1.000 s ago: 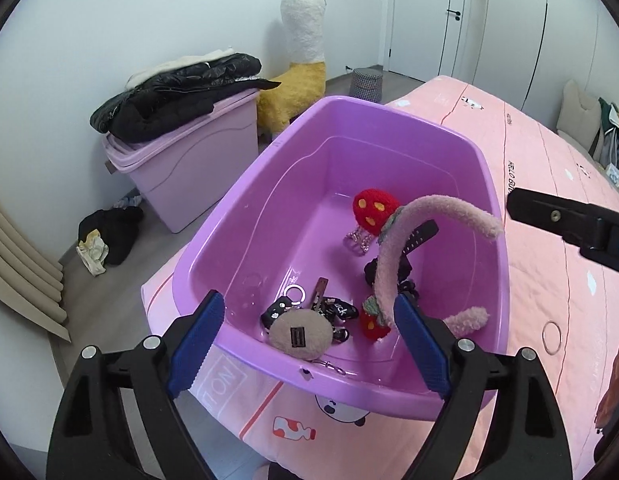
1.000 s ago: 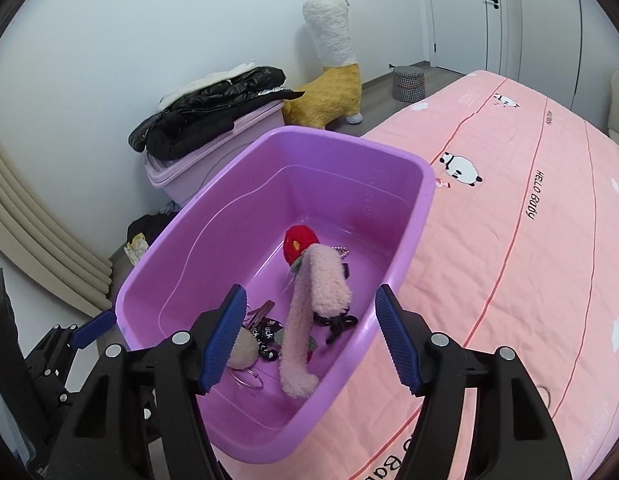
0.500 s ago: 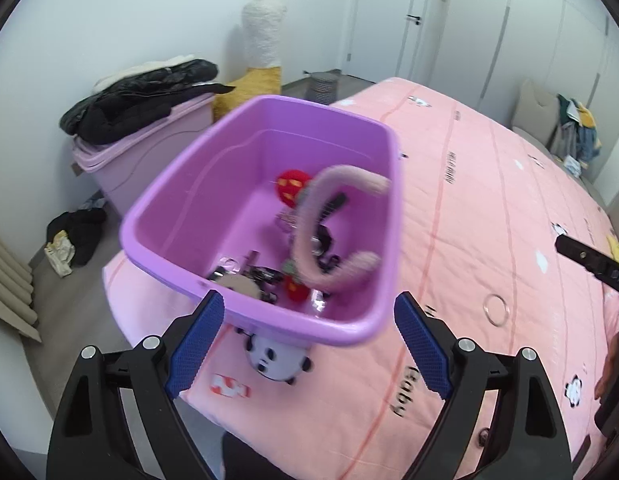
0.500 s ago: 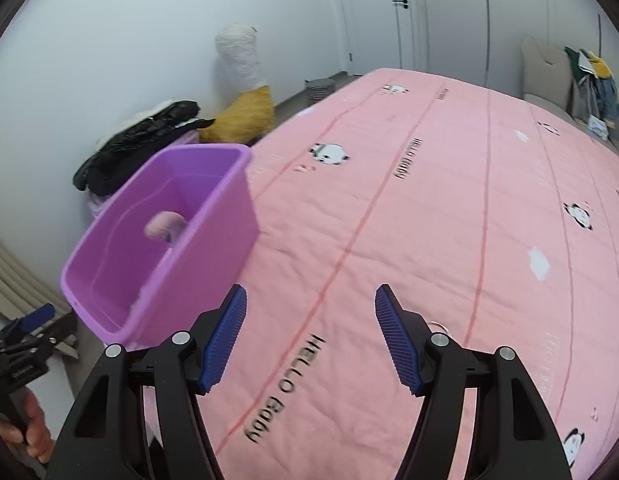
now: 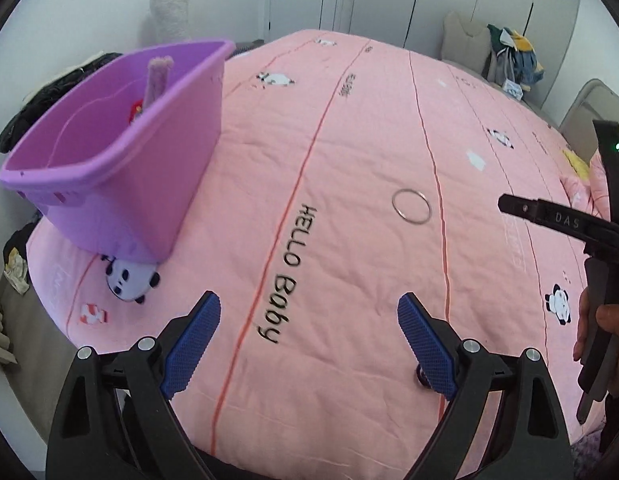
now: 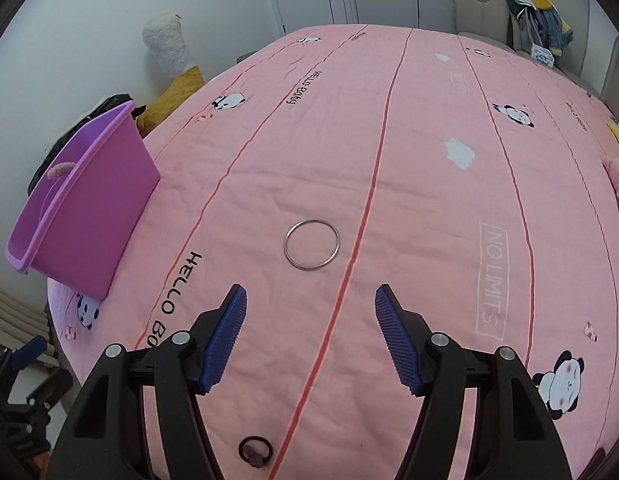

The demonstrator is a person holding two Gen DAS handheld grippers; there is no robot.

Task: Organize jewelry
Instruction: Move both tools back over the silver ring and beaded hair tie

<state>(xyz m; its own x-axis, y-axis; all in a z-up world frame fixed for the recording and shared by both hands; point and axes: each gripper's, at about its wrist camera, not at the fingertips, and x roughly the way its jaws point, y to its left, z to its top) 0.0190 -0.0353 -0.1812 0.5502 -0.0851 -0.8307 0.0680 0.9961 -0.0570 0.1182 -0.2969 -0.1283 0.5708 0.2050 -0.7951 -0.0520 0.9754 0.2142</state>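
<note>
Thin metal bangle lies flat on the pink bedspread, just left of a red stripe, ahead of the right gripper and apart from its blue pads. Right gripper jaws stand well apart, nothing between them, pointing down at the bed. A small dark hair tie with a pinkish charm lies on the spread below and between that gripper's arms, near the bottom edge of the right wrist view. In the left wrist view the same bangle sits well ahead and to the right of the left gripper, whose jaws are also spread wide and empty over the "HELLO Baby" lettering. Purple plastic bin stands on the bed's left corner, well apart from the bangle; a fuzzy pink headband sticks up out of it and something red shows inside, rest of contents hidden by the wall. The person's hand grips the right tool's handle at the left view's right edge. White-and-yellow plush toy stands on the floor behind the bin.
</note>
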